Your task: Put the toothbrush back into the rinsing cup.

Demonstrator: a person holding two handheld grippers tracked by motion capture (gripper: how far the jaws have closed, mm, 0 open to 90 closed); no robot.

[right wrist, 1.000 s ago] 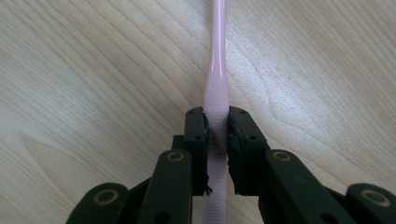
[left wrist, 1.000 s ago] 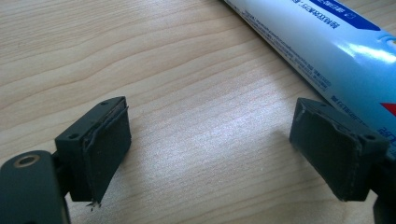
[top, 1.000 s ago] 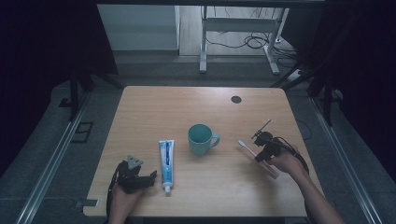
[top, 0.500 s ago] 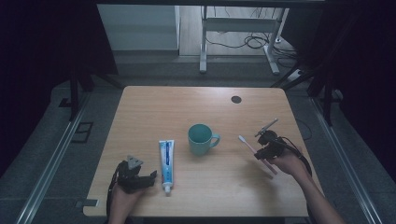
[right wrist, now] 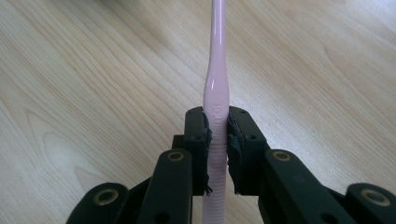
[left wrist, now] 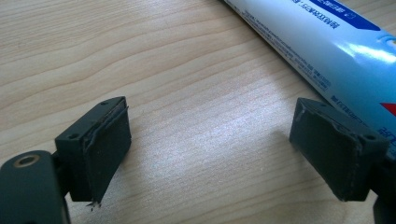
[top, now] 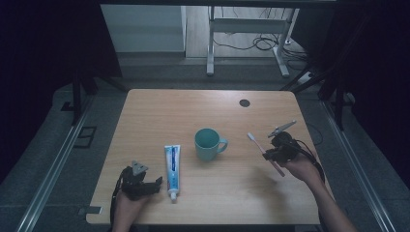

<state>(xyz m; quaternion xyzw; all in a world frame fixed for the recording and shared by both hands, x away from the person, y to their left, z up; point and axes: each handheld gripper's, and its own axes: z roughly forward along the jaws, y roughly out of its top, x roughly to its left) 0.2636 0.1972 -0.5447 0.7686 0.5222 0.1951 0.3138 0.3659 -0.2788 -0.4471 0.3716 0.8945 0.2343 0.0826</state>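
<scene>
Pale wood-grain table point(top: 145, 116) under dim light; my right gripper point(right wrist: 217, 135) clamps a smooth pink toothbrush point(right wrist: 216, 93) by its ribbed handle; my left gripper point(left wrist: 210, 154) rests with jaws apart beside a glossy toothpaste tube point(left wrist: 327, 46); round teal mug point(top: 209, 144) between.

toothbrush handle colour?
Pale pink. The toothbrush shows best in the right gripper view, clamped in the right gripper.
</scene>
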